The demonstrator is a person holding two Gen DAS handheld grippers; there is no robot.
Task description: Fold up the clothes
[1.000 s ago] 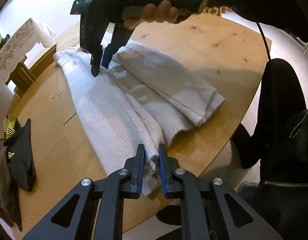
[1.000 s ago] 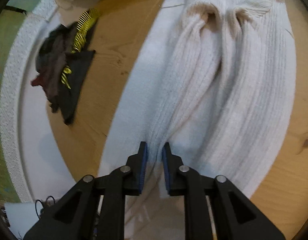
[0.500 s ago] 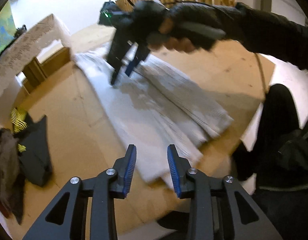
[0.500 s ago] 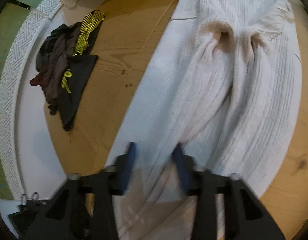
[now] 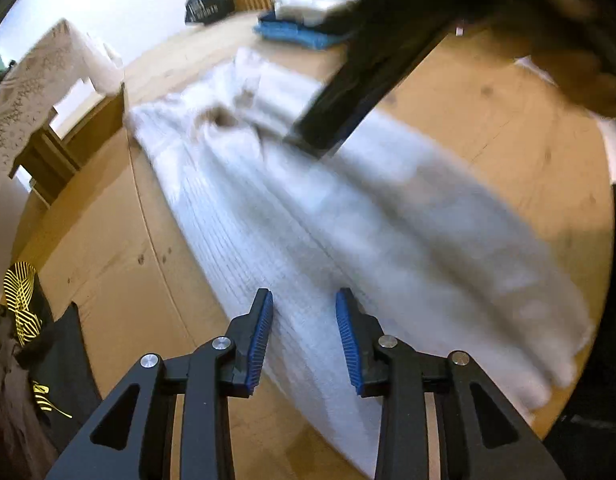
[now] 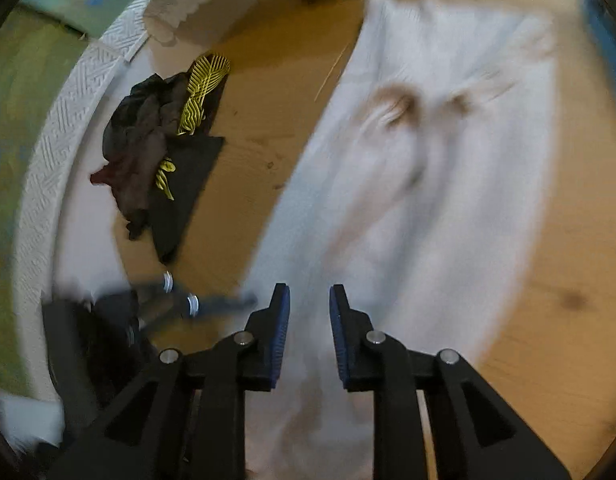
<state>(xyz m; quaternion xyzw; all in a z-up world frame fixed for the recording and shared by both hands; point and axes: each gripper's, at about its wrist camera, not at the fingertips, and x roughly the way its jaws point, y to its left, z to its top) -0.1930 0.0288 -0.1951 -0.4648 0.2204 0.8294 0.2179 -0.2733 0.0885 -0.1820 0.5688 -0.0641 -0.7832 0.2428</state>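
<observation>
A white ribbed knit sweater (image 5: 348, 216) lies folded lengthwise on the round wooden table (image 5: 508, 112); it also shows in the right wrist view (image 6: 428, 200). My left gripper (image 5: 303, 312) is open and empty, just above the sweater's near end. My right gripper (image 6: 309, 300) is open and empty above the sweater. In the left wrist view the right gripper (image 5: 328, 128) is a dark blur over the sweater's far part.
A dark pile of clothes with a yellow pattern (image 6: 167, 144) lies at the table's left edge, also in the left wrist view (image 5: 23, 340). Folded blue and white clothes (image 5: 303, 24) sit at the far side. A wooden chair (image 5: 67, 136) stands beyond the table.
Both grippers were shut on the sweater one second ago; both have opened and let it go. The sweater now lies flat, and both grippers have lifted off it.
</observation>
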